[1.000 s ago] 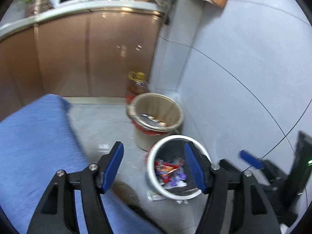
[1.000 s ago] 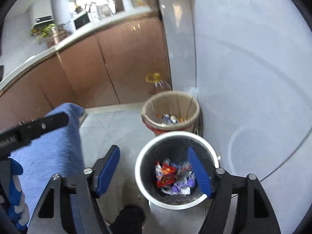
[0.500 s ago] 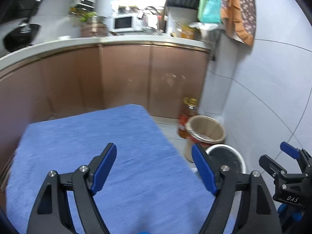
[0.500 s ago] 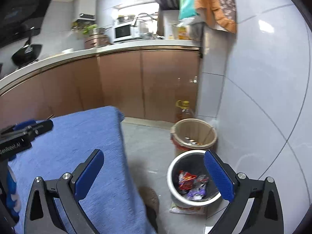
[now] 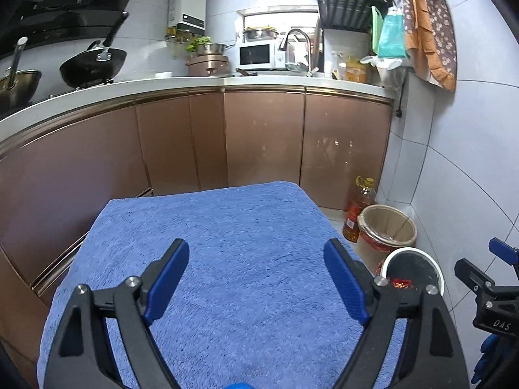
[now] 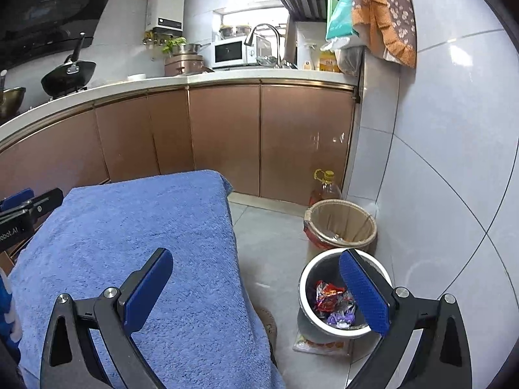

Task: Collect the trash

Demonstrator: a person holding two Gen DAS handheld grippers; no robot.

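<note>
A white-rimmed bin (image 6: pixel 306 295) stands on the floor by the right wall, with red and purple wrappers (image 6: pixel 329 295) inside. It also shows in the left wrist view (image 5: pixel 431 264). My left gripper (image 5: pixel 256 278) is open and empty above the blue towel-covered table (image 5: pixel 227 227). My right gripper (image 6: pixel 256 288) is open and empty over the table's right edge (image 6: pixel 232 233), left of the bin. No trash shows on the towel.
A tan lined basket (image 6: pixel 340 227) stands behind the bin, with an oil bottle (image 6: pixel 326 188) behind it. A flat packet (image 6: pixel 319 345) lies on the floor under the bin's front. Brown cabinets (image 5: pixel 259 136) run along the back; a tiled wall (image 6: pixel 438 162) stands right.
Both grippers have pulled up and back from over the bin. They now hang over the blue towel, still open and empty.
</note>
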